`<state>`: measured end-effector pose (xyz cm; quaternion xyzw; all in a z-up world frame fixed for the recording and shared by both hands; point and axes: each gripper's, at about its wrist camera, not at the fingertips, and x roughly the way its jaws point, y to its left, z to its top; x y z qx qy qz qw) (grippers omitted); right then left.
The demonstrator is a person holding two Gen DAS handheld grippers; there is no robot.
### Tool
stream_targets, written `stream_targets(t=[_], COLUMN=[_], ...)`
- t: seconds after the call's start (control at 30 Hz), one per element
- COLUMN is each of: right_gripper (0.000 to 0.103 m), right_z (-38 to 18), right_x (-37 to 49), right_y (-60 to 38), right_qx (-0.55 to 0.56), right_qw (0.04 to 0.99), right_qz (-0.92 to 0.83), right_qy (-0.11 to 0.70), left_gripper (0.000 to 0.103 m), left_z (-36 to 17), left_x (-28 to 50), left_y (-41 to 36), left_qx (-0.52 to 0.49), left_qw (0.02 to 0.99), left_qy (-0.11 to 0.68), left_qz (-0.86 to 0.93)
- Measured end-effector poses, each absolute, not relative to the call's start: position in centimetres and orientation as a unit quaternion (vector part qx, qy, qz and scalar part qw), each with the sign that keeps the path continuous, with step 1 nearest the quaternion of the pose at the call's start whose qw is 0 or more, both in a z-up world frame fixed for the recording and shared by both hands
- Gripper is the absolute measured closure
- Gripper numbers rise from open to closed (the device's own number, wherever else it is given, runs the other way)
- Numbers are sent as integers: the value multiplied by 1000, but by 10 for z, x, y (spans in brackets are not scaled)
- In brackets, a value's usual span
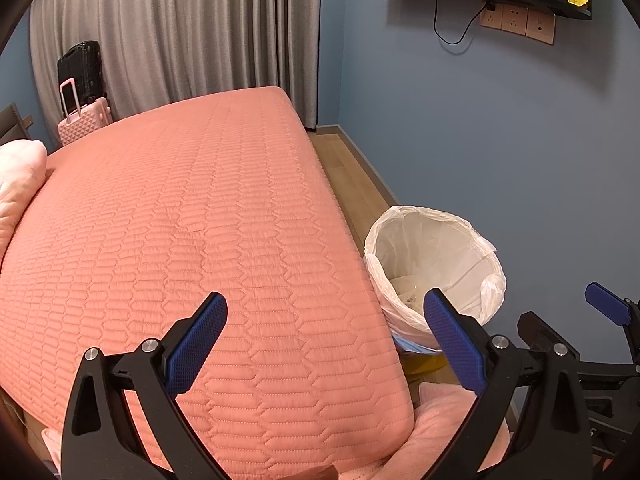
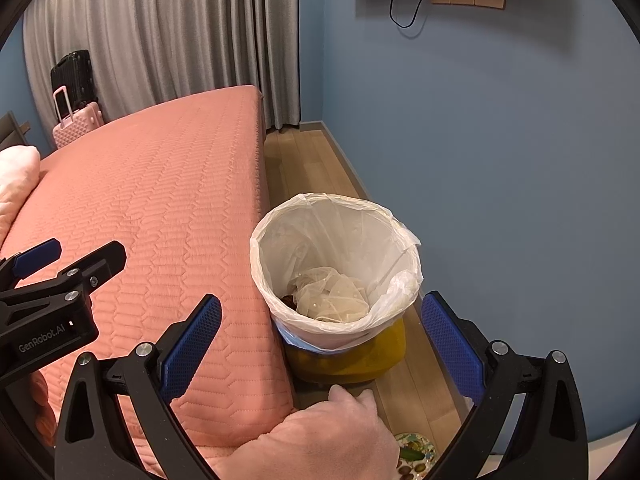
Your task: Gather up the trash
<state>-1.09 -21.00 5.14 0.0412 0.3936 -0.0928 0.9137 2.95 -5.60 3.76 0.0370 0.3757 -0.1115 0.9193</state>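
Gaping wide, both grippers empty, right wrist alone showing crumpled wrap (image 2: 334, 290) inside bin (image 2: 280, 308).

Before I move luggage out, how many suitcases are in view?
2, both beyond the bed's far corner by the curtain: a black suitcase behind, a pink suitcase in front. Others may be hidden.

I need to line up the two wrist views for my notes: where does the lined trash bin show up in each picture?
Left wrist view: the trash bin sits right of centre, beside the bed, partly behind the left gripper, which is open.
Right wrist view: the bin sits at centre, between the fingers of the open right gripper.
Shared landmark: the pink suitcase by the curtain, upper left in both.
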Motion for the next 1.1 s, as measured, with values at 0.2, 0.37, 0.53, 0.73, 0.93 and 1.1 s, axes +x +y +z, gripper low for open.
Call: stream_targets(t=[0.2,0.37,0.53,0.73,0.93,1.1], right_gripper=[5,5,5,5,5,5], right_z=[50,49,49,48,48,47], right_x=[-13,-13,-13,-14,-14,-15], right_y=[-209,-210,-211,-211,-212,-213], right_qx=[39,39,38,37,38,39], right_qw=[913,914,913,912,912,912], right_qz=[-94,-95,-97,-99,-99,-100], right_qy=[394,393,395,396,396,396], left_gripper=[9,9,9,9,9,9], left_z=[37,36,34,31,30,29], left_x=[29,28,27,28,26,27], left_y=[-58,-60,-62,-63,-65,-65], left_qx=[38,37,34,32,33,37], left_qw=[919,918,916,915,915,915], left_qy=[377,379,384,389,390,390], left_qz=[-110,-110,-111,-104,-99,-99])
